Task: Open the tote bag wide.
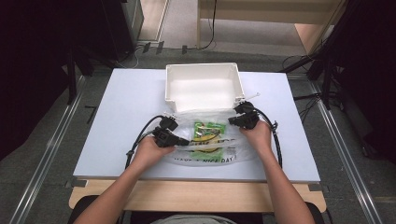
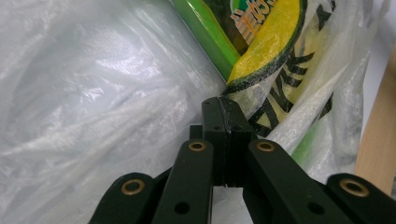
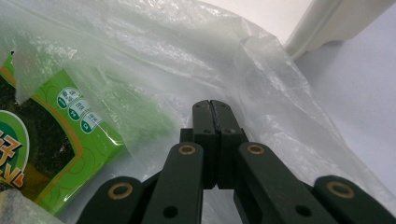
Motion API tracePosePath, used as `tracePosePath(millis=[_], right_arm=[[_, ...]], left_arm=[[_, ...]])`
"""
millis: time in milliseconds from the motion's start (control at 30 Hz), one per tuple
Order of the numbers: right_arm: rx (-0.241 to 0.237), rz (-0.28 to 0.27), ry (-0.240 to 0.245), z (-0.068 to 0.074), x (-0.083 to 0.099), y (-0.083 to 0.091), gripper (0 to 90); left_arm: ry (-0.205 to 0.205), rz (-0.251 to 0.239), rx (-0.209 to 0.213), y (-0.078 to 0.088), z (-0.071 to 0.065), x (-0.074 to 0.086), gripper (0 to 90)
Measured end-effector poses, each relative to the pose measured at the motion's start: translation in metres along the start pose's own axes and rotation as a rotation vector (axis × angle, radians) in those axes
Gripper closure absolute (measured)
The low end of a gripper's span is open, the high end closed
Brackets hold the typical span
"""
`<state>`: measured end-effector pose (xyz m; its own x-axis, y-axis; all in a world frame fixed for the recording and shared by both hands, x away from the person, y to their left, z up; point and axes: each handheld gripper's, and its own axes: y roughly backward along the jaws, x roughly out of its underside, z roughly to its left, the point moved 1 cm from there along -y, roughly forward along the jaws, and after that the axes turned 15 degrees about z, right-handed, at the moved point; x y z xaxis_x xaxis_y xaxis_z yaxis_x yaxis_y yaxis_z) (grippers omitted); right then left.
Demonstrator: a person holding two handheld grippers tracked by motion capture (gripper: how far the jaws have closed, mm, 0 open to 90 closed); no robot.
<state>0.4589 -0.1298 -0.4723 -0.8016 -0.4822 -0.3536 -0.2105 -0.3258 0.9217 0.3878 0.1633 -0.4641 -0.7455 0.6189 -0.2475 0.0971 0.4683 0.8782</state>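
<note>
Both grippers, left (image 1: 180,140) and right (image 1: 232,121), jaws together against plastic bag (image 1: 205,140)

Translucent plastic bag (image 1: 205,140), printed in black and yellow, lying crumpled and flat on the surface just before the white bin; green snack packet (image 1: 208,129) enclosed within.

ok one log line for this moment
left gripper: shut, at plastic bag | right gripper: shut, at bag | green packet: inside | white bin: behind bag
</note>
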Motion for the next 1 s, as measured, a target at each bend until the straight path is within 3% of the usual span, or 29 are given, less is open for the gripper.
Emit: tracePosePath(millis=[167, 600, 1000], right_arm=[[-0.006, -0.009, -0.005, -0.001, 0.001, 0.000, 90.0], [-0.003, -0.013, -0.005, -0.001, 0.001, -0.001, 90.0], [0.003, -0.015, -0.009, -0.001, 0.001, -0.001, 90.0]], left_arm=[[-0.016, 0.012, 0.032, -0.003, -0.007, 0.009, 90.0], [-0.061, 0.041, 0.068, -0.009, -0.028, 0.034, 90.0], [-0.073, 0.054, 0.109, -0.010, -0.039, 0.058, 90.0]])
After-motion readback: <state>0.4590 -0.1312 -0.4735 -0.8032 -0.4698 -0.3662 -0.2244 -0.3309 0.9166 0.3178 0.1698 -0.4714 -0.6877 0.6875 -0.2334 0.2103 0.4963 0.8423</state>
